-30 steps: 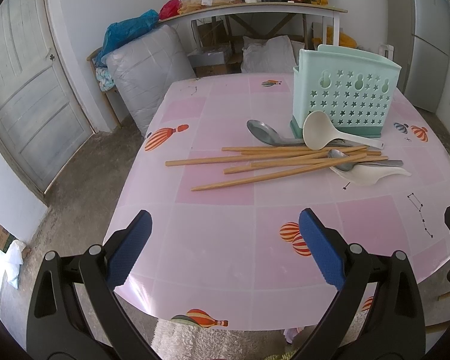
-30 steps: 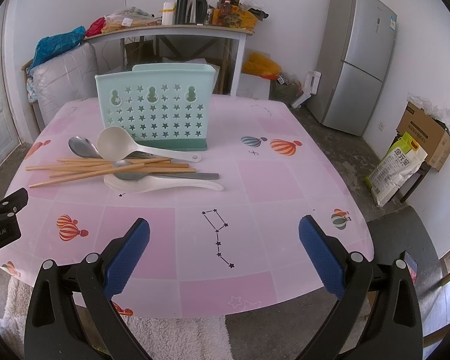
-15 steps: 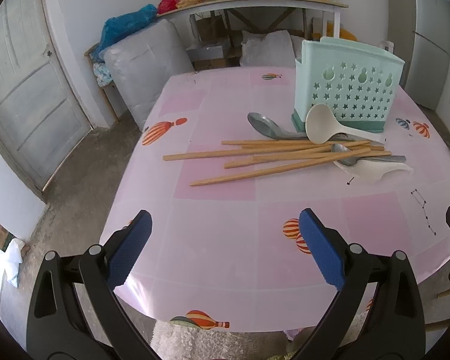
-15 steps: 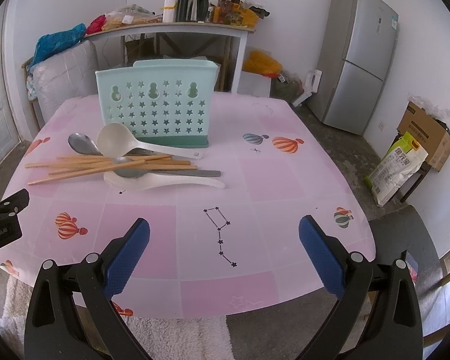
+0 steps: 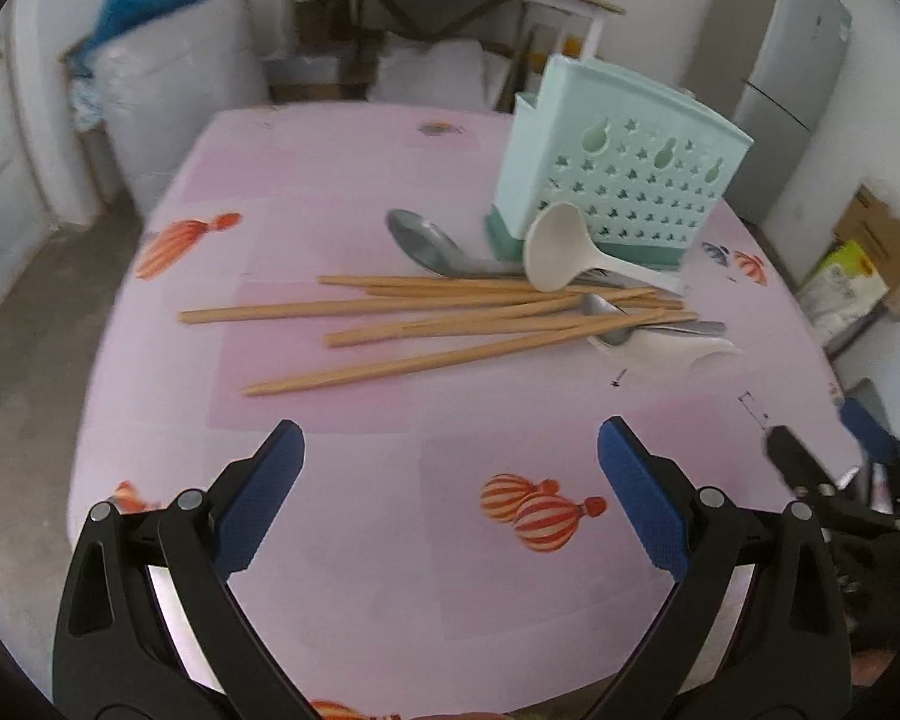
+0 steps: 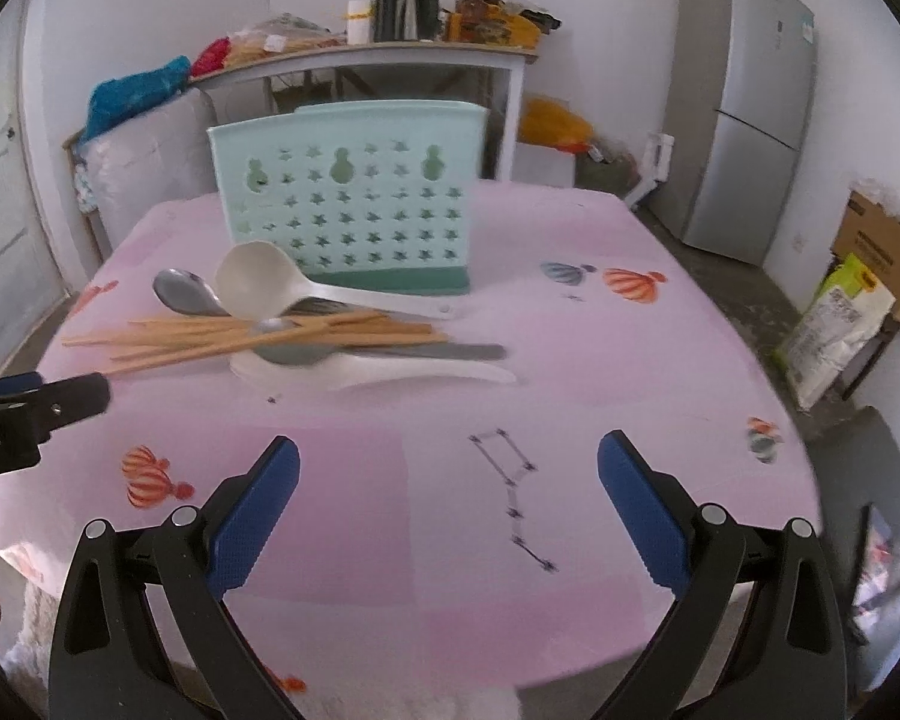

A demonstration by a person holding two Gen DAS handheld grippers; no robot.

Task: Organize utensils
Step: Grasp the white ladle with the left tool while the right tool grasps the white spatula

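A mint-green utensil holder [image 5: 615, 180] [image 6: 354, 204] with star cut-outs stands upright on the pink table [image 5: 342, 540] [image 6: 600, 348]. In front of it lies a heap: several wooden chopsticks [image 5: 402, 324] [image 6: 222, 336], a white ladle [image 5: 555, 246] [image 6: 258, 288], a metal spoon [image 5: 420, 240] [image 6: 180, 291], a second metal spoon [image 6: 294, 351] and a white rice paddle [image 5: 672, 348] [image 6: 390, 375]. My left gripper [image 5: 450, 480] hovers open over the near table, short of the chopsticks. My right gripper [image 6: 450, 492] is open too, nearer than the paddle, holding nothing.
A side table [image 6: 390, 54] with bottles and bags stands against the far wall. A grey fridge [image 6: 744, 114] is at the right, cardboard boxes and a sack [image 6: 834, 324] on the floor beside it. Wrapped bundles [image 5: 150, 102] sit at the far left.
Both grippers have moved forward over the table toward the utensil heap, which now looks larger. The left view has swung to the right. Nothing was grasped.
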